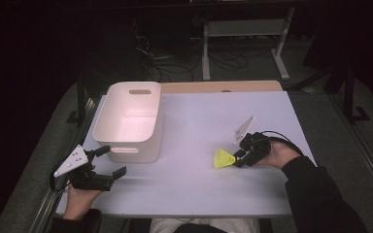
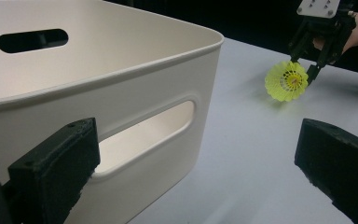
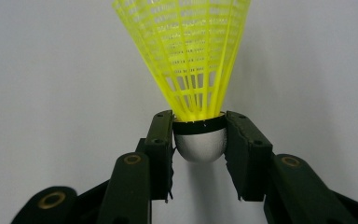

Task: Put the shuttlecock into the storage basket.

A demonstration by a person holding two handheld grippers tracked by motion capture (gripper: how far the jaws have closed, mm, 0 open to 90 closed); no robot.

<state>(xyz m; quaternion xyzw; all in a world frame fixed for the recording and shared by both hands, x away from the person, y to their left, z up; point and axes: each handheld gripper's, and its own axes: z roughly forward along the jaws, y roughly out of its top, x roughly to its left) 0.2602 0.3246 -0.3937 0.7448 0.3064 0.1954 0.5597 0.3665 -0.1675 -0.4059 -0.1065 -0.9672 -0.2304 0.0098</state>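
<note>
Right gripper view: the right gripper (image 3: 199, 140) pinches the yellow shuttlecock (image 3: 191, 60) by its base, low over the counter (image 1: 199, 184). Pickup looks done; carrying it to the white bin (image 1: 126, 145) remains. The left gripper (image 1: 108, 162) waits, jaws spread, beside the bin.

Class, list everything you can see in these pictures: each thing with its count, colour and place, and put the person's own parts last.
shuttlecock: one, yellow skirt with silver-grey cap, right of table, cap clamped in the right hand-held gripper
storage bin: one, white, handle slots, left rear of table
table: one, white top
left hand-held gripper: one, black, open, just in front of the bin
right hand-held gripper: one, black, shut on shuttlecock
hands: two, at the table's near corners
</note>
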